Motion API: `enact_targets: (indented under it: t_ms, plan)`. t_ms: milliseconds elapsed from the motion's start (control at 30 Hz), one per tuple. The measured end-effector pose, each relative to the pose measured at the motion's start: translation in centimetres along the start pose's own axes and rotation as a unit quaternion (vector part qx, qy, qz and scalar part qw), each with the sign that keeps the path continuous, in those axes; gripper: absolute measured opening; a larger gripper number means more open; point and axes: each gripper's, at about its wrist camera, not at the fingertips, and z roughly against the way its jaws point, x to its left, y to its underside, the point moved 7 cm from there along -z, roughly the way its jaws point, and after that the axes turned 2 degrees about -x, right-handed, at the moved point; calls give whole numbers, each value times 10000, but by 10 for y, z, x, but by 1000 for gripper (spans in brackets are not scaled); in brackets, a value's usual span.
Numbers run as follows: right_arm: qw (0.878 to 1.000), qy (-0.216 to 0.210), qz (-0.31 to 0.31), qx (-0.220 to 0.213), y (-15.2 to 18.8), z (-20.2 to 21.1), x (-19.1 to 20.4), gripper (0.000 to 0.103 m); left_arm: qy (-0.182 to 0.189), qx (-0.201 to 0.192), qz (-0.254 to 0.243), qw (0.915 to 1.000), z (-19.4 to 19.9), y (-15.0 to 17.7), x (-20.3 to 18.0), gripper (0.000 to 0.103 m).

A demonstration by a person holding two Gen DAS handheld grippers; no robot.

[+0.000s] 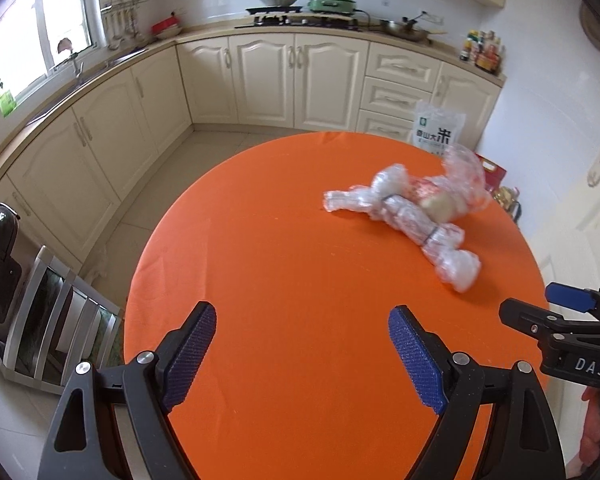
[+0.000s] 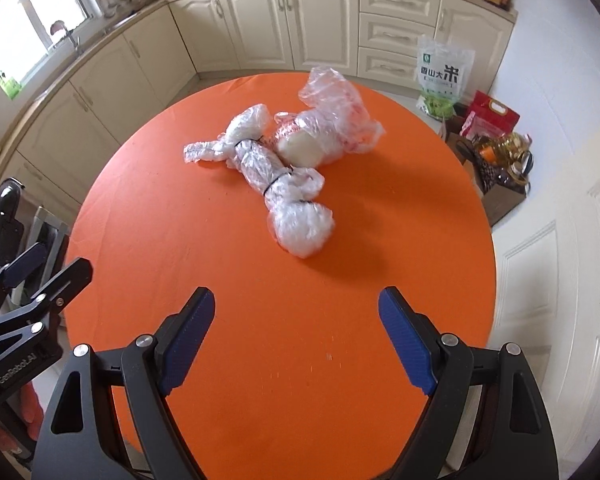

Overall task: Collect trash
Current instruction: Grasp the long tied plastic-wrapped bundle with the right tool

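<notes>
A long bundle of crumpled clear plastic wrap tied with black bands [image 2: 274, 176] lies on the round orange table [image 2: 260, 360]. It also shows in the left wrist view [image 1: 412, 224]. Beside it lies a loose clear plastic bag [image 2: 340, 120] with something white and red inside; it shows in the left wrist view too [image 1: 456, 184]. My left gripper [image 1: 302, 356] is open and empty over the near table edge. My right gripper [image 2: 296, 340] is open and empty, short of the bundle. Each gripper shows at the edge of the other's view.
Cream kitchen cabinets [image 1: 260, 80] run along the far side with a stove and pans. A rice bag [image 2: 440, 76], a red bag [image 2: 490, 118] and a box with oil bottles [image 2: 500, 168] stand on the floor at the right. A chair [image 1: 56, 320] stands at the left.
</notes>
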Motion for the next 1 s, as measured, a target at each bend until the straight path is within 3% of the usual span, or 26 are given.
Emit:
enact_targets:
  t_ms: [333, 733, 767, 833, 867, 900, 1000]
  plan:
    - [9983, 204, 266, 474, -40, -69, 12, 86, -16, 258, 100, 9996, -56, -31, 24, 85]
    - [9965, 263, 397, 690, -52, -117, 13, 86, 33, 487, 71, 9988, -101, -42, 34, 85]
    - [9968, 254, 417, 630, -52, -117, 13, 83, 29, 491, 75, 9988, -103, -42, 34, 85]
    - [9968, 215, 542, 539, -51, -116, 15, 68, 34, 502, 121, 9987, -106, -43, 35, 85]
    - [9961, 278, 620, 557, -48, -117, 14, 53, 39, 512, 143, 9986, -108, -42, 34, 85]
    - [9959, 313, 650, 547, -44, -116, 15, 46, 39, 532, 156, 9985, -109, -42, 34, 85]
    - [9970, -32, 509, 580, -32, -108, 9, 45, 10, 533, 154, 9985, -107, -42, 35, 85]
